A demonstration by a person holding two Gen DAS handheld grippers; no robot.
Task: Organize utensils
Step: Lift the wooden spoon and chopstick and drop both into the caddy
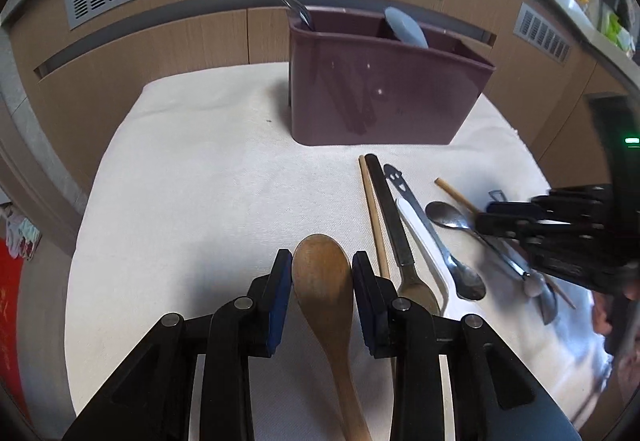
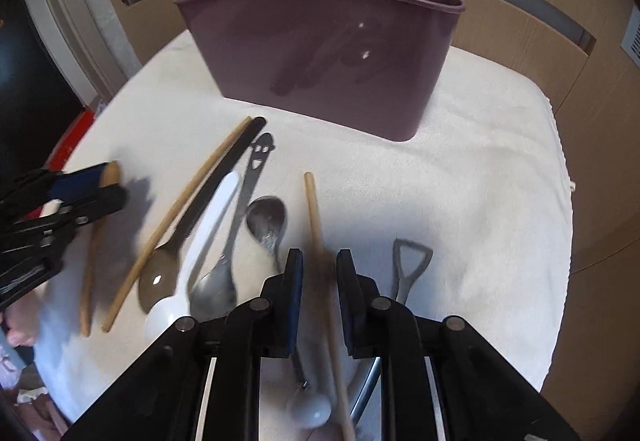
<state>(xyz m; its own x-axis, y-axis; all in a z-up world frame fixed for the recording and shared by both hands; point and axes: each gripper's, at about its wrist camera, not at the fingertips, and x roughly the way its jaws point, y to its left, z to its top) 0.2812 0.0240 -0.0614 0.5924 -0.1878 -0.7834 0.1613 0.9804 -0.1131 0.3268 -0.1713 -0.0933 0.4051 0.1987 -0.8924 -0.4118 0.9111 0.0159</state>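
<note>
the left gripper (image 1: 322,273) pinched the bowl of a wooden spoon (image 1: 323,289) lying on the cloth-covered desk (image 1: 192,169), its pads touching both edges. the right gripper (image 2: 318,269) stood narrowly spread around a blurred wooden chopstick (image 2: 316,225), contact unclear. the purple holder (image 1: 384,97) sat beyond the remaining utensils.

A plum-purple caddy (image 1: 384,97) stands on a cream cloth (image 1: 200,177), near a brown wooden spoon (image 1: 324,281), a white spoon (image 1: 420,241) and a tan chopstick (image 2: 320,241).
</note>
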